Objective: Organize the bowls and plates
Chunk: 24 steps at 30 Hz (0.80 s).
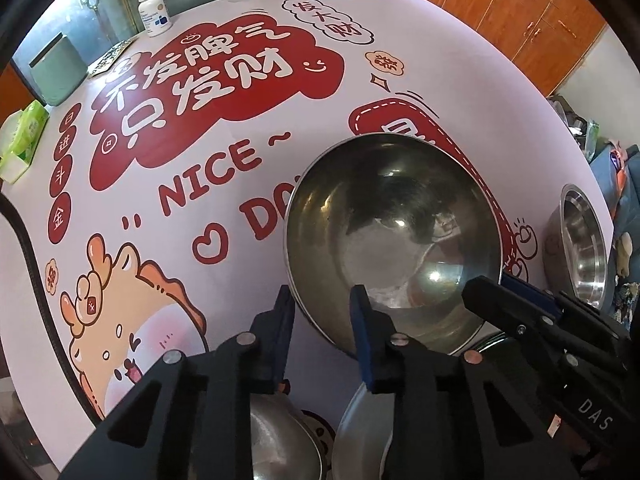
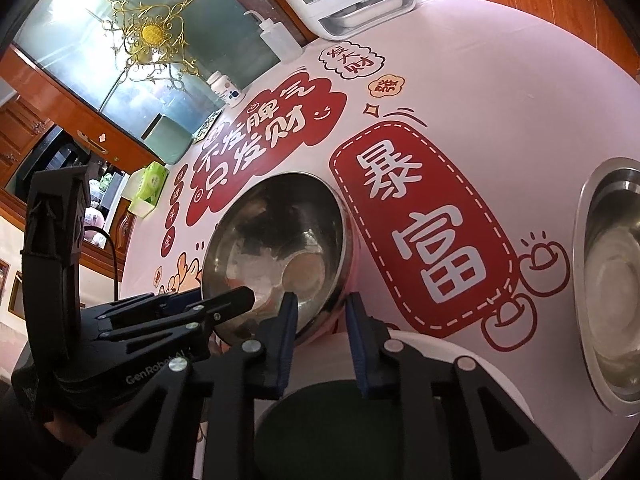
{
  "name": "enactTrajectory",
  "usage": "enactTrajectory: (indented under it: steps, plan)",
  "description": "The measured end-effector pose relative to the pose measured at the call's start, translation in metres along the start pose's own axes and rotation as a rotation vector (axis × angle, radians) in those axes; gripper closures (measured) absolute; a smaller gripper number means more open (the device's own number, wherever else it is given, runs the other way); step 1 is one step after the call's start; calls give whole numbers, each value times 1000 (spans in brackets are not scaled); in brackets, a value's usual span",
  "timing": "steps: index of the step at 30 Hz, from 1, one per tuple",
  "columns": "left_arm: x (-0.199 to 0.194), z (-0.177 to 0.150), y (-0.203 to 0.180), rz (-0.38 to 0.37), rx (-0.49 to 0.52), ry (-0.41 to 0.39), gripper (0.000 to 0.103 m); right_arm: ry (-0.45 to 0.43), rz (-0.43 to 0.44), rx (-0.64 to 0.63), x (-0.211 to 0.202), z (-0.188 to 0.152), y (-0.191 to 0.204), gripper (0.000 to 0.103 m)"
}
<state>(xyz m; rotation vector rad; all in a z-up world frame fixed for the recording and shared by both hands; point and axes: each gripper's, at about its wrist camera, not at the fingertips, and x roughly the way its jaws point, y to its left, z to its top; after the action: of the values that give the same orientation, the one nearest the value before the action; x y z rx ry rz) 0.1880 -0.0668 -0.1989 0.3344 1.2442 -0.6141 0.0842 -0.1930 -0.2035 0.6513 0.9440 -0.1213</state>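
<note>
Round table [image 1: 240, 128] under a pink cloth with red print, wooden cabinets [image 1: 516, 12] behind. Steel bowl [image 1: 392, 240] sits tilted near the table's front edge. My left gripper [image 1: 322, 304] pinches its near-left rim, jaws narrow. My right gripper [image 2: 322, 312] pinches the bowl's right rim. Second bowl [image 2: 608, 280] stands apart, right.

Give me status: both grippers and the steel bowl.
Left gripper and right gripper both clamp the steel bowl rim, bowl tilted. Second steel bowl sits apart, not blocking.
</note>
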Motion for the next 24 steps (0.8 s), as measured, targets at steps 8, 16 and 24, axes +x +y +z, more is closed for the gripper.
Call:
enactTrajectory:
  steps: [8, 16, 24]
  plan:
    - [-4, -4, 4, -14, -30, -8, 79, -2, -6, -10, -3, -3, 3, 81]
    - [-20, -11, 1, -29, -22, -51, 79, -33, -12, -27, -14, -4, 5, 82]
    - [-37, -19, -8, -49, 3, -98, 79, -76, -28, -40, -34, -9, 7, 84]
